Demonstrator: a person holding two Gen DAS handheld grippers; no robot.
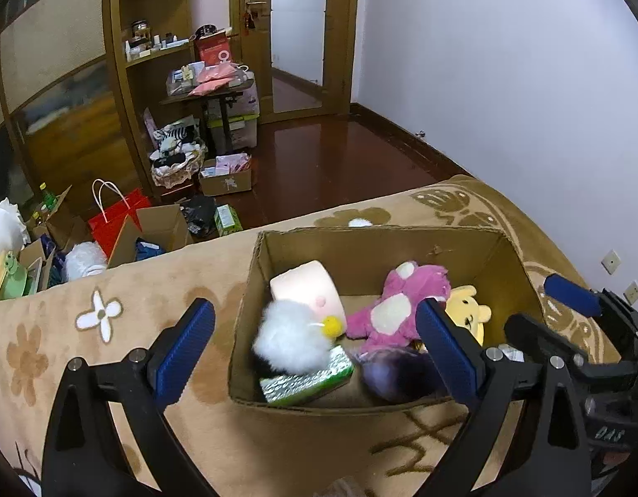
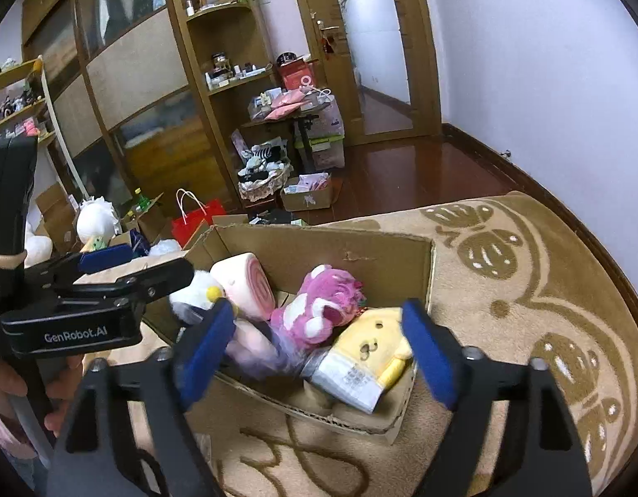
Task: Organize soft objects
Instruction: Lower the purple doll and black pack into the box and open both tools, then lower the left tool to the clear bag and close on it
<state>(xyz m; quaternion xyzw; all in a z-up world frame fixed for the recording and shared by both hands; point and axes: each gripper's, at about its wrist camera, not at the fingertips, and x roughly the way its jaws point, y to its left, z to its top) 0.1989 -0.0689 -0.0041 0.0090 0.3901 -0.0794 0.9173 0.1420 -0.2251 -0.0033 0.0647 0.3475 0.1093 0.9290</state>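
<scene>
Open brown cardboard box (image 1: 402,244) on tan flower-pattern carpet (image 1: 112,356), sits ahead of and below both sets of fingers, soft toys piled inside. White fluffy plush with yellow beak (image 1: 292,337) blurred, between the left gripper (image 1: 315,352) fingers but clear of both pads, lying on a green-and-silver packet (image 1: 306,381) at the box's near wall. Pink-and-white roll-shaped cushion (image 1: 308,285) just behind it. Magenta plush bear with cream patches (image 1: 395,306) mid-box, beside the left gripper's right finger; yellow plush bear (image 1: 470,314) past that finger. Blurred purple fuzzy toy (image 1: 395,375) low by the near wall. Left gripper spread wide, nothing clamped.

Right gripper (image 2: 319,348) also released, blue pads (image 2: 428,352) apart, not pressing anything; yellow plush and a white labelled pack (image 2: 352,381) lie between them, the blurred purple toy next to its left finger. A hand (image 2: 12,381) holds the left gripper's handle at left.

Beyond the box: dark wood floor (image 1: 339,157), red paper bag (image 1: 120,219), wooden shelves (image 1: 153,41), white wall (image 1: 505,83)
</scene>
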